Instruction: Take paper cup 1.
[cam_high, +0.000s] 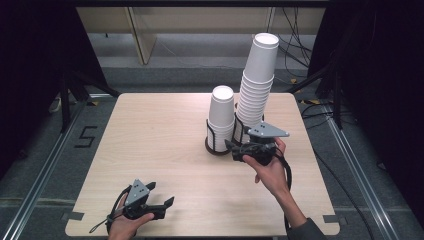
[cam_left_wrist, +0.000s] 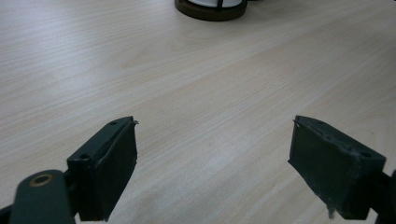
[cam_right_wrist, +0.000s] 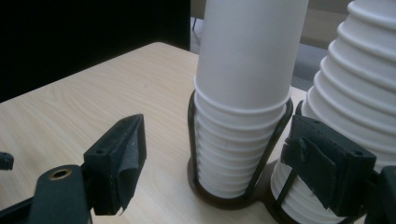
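Two stacks of white paper cups stand in dark wire holders at the back right of the table. The short stack (cam_high: 222, 117) (cam_right_wrist: 243, 70) is on the left and the tall, leaning stack (cam_high: 256, 85) (cam_right_wrist: 359, 93) on the right. My right gripper (cam_high: 232, 150) (cam_right_wrist: 219, 158) hovers just in front of the short stack's holder (cam_right_wrist: 219, 198). Its jaws stand apart, touch nothing and hold nothing. My left gripper (cam_high: 162, 195) (cam_left_wrist: 212, 154) rests low at the table's front left, far from the cups. It is open over bare wood.
The wooden table (cam_high: 150, 135) has rounded corners and a front edge close to the left hand. The holder's round base (cam_left_wrist: 210, 9) lies far ahead of the left gripper. Dark stands and cables flank the table on the floor.
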